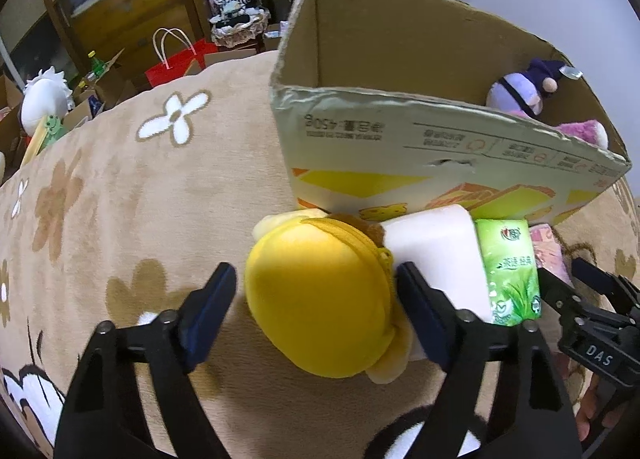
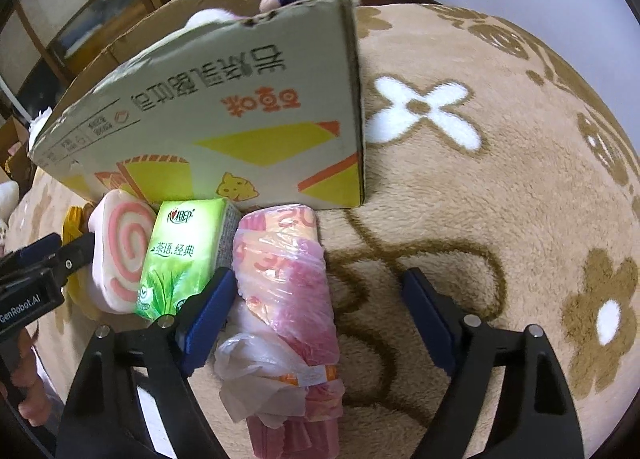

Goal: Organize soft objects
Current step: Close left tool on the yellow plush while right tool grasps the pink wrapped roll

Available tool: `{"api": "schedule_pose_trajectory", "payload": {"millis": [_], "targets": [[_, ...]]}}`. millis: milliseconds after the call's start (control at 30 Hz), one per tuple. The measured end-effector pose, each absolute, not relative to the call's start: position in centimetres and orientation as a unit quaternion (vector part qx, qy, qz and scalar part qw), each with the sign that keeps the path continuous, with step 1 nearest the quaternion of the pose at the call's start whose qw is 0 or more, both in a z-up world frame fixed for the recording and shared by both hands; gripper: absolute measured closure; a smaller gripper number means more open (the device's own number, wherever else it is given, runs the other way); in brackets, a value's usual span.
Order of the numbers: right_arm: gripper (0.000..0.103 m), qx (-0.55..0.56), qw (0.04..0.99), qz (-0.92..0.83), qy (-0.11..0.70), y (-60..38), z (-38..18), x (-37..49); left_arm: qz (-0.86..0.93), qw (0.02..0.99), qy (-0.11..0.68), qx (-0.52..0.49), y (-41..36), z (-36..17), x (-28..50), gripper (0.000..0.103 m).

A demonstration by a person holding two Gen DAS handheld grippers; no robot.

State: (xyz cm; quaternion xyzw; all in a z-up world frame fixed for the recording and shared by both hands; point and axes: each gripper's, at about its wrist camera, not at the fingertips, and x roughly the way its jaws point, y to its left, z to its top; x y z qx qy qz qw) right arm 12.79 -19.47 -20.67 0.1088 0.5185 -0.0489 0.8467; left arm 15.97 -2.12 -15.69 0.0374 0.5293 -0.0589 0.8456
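A row of soft things lies on the tan flowered blanket [image 1: 132, 187], close against the front wall of the cardboard box [image 1: 400, 147]. From left to right: a yellow round plush pouch [image 1: 320, 299], a white swirl-patterned cushion [image 2: 120, 251], a green tissue pack [image 2: 184, 255] and a pink bundle wrapped in plastic [image 2: 288, 291], each touching its neighbour.

The left gripper [image 1: 316, 311] straddles the yellow pouch; its right finger touches the pouch's zip edge, while its left finger stands a little apart from it, so nothing is gripped. The right gripper [image 2: 320, 307] stands wide apart, with the pink bundle between; its left finger [image 2: 208, 303] rests against the bundle and the other stands well off over the blanket.

Inside the box sit a purple plush doll [image 1: 524, 89] and a pink fluffy thing [image 1: 584, 133]
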Motion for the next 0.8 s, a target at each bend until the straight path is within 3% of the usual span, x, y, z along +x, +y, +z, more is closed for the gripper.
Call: {"api": "schedule_pose_trajectory", "payload": {"millis": [67, 267, 367, 433, 500, 800], "targets": [[0.018, 0.103, 0.847, -0.047, 0.519, -19.2, -20.6, 12.8, -0.064, 0.844, 0.531, 0.038, -2.3, -15.6, 15.9, 0.032], [0.024, 0.082, 0.849, -0.039, 0.521, -17.7, -20.5, 12.8, -0.065, 0.841, 0.535, 0.037, -2.5, -15.4, 15.6, 0.037], [0.031, 0.086, 0.850, -0.031, 0.520, -17.3, -20.4, 12.6, -0.062, 0.840, 0.538, 0.037, -2.4, -15.3, 15.7, 0.039], [0.046, 0.114, 0.849, -0.013, 0.515, -17.2, -20.2, 12.6, -0.061, 0.839, 0.540, 0.032, -2.3, -15.1, 15.6, 0.040], [0.054, 0.136, 0.844, -0.001, 0.518, -17.3, -20.4, 12.7, -0.059, 0.841, 0.537, 0.021, -2.1, -14.9, 15.4, 0.041], [0.060, 0.096, 0.855, 0.001, 0.510, -15.2, -19.7, 12.0, -0.070, 0.838, 0.541, 0.008, -2.0, -14.5, 14.9, 0.056]]}}
